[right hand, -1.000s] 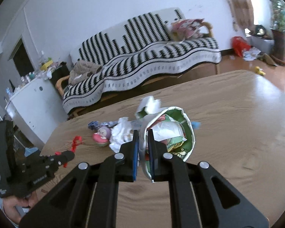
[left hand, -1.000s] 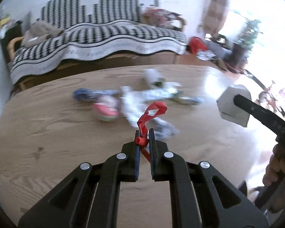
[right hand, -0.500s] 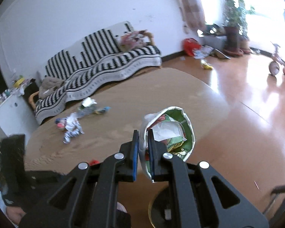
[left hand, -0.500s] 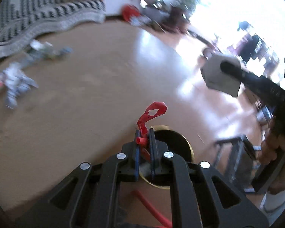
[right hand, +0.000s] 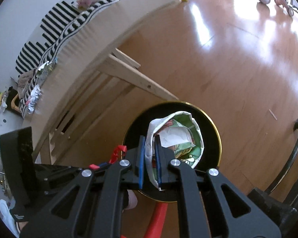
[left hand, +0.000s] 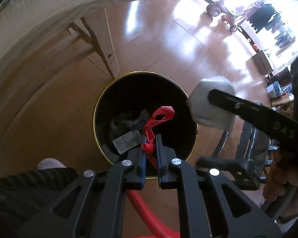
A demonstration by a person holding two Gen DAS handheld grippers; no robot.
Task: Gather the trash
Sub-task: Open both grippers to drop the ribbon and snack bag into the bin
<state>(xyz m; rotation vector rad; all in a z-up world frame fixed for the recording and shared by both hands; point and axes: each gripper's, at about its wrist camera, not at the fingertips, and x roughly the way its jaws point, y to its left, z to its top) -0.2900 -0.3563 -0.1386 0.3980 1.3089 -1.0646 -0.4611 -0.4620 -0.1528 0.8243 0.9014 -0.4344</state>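
Note:
A black waste bin with a gold rim [left hand: 101, 107] stands on the floor beside the table, with crumpled scraps and a small card lying inside. My left gripper [left hand: 150, 144] is shut on a curled red plastic strip [left hand: 159, 117] and hangs over the bin's mouth. In the right wrist view my right gripper [right hand: 149, 154] is shut on a crumpled green and white snack wrapper [right hand: 180, 136] above the same bin [right hand: 212, 127]. The wrapper [left hand: 210, 107] also shows at the bin's right rim in the left wrist view.
The wooden table [right hand: 101, 45] curves past on the left, with more litter [right hand: 34, 97] on its top and a wooden leg [left hand: 107, 47] reaching the floor near the bin. A dark metal chair frame [left hand: 244, 158] stands right of the bin. A red hose [left hand: 147, 216] lies below.
Both grippers swung away from the tabletop and sank toward the floor. They now point down over the bin, each still holding its piece of trash.

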